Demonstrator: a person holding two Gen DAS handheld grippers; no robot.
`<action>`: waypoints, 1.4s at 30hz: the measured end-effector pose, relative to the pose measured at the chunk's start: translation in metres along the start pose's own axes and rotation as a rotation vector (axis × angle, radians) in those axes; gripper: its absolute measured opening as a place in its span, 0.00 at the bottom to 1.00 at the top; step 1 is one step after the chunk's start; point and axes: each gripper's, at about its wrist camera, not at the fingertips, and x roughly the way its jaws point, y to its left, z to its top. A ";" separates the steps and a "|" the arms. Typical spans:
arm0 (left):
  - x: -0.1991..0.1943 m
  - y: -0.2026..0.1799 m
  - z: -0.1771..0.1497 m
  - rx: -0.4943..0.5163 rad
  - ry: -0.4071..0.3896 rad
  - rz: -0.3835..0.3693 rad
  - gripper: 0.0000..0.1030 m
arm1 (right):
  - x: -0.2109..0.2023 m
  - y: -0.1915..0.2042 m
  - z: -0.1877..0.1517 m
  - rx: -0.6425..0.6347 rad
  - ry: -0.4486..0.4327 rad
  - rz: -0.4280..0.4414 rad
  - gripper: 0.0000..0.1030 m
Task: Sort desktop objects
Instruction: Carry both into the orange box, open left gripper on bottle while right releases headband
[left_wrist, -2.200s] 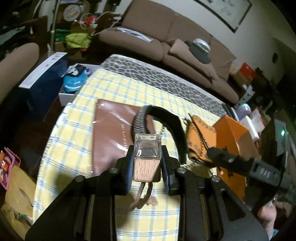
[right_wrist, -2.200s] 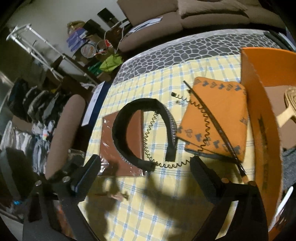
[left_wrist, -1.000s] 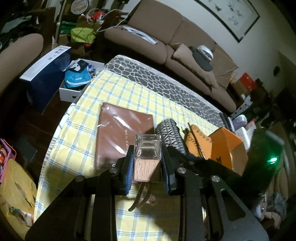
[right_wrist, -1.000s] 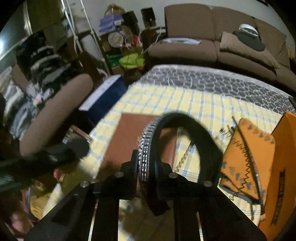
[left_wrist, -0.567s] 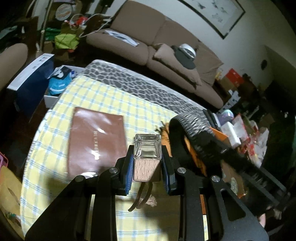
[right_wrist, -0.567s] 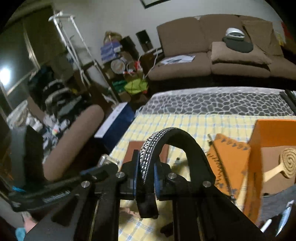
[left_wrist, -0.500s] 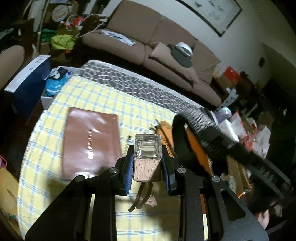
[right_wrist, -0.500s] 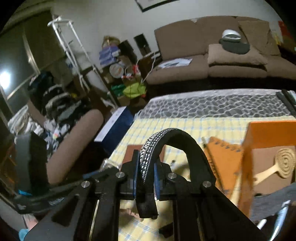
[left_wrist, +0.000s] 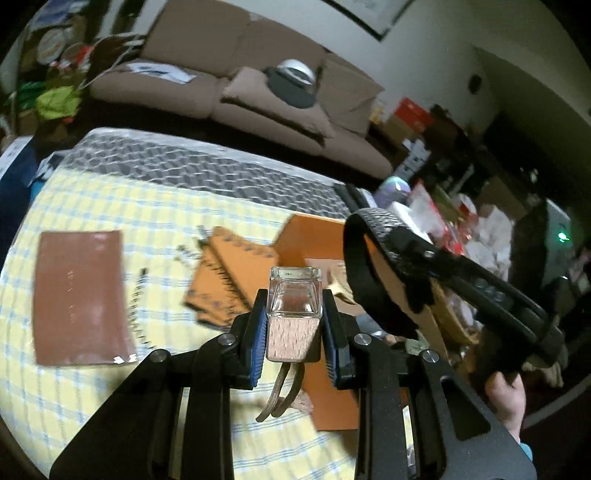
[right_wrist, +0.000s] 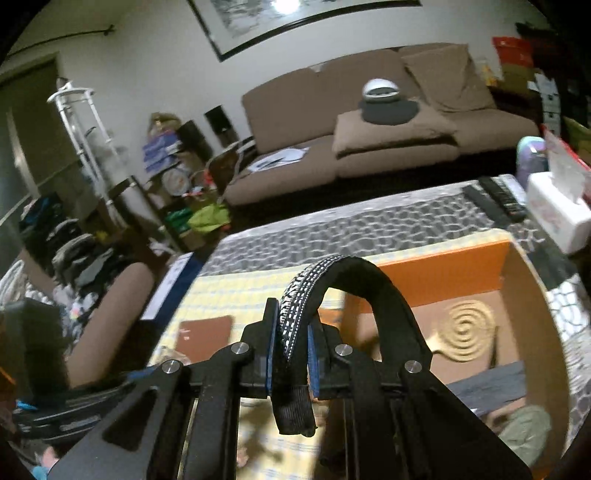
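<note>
Both grippers have swung from the notebooks toward the orange box (right_wrist: 439, 269). Left gripper (left_wrist: 294, 334) pinches a glass bottle (left_wrist: 294, 295); right gripper (right_wrist: 290, 354) pinches a black headband (right_wrist: 354, 291).

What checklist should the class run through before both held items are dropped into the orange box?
1. Left gripper clamped on the small glass bottle with wooden cap: ok.
2. Right gripper clamped on the black headband: ok.
3. Orange box open at the top: ok.
4. Free floor space in the box beside the spiral coaster and grey cloth: ok, bare cardboard shows.
5. Headband directly above the box opening: cannot tell; the fisheye views give no clear vertical line.
6. Bottle's cord hanging free of the fingers: ok.
</note>
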 end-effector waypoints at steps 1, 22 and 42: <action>0.006 -0.011 0.002 0.021 0.007 0.001 0.24 | -0.002 -0.009 0.001 0.006 -0.002 -0.017 0.12; 0.164 -0.111 0.024 0.194 0.179 0.125 0.24 | 0.002 -0.138 -0.007 0.205 0.068 -0.174 0.12; 0.198 -0.104 -0.009 0.271 0.308 0.259 0.28 | 0.035 -0.141 -0.027 0.227 0.230 -0.267 0.60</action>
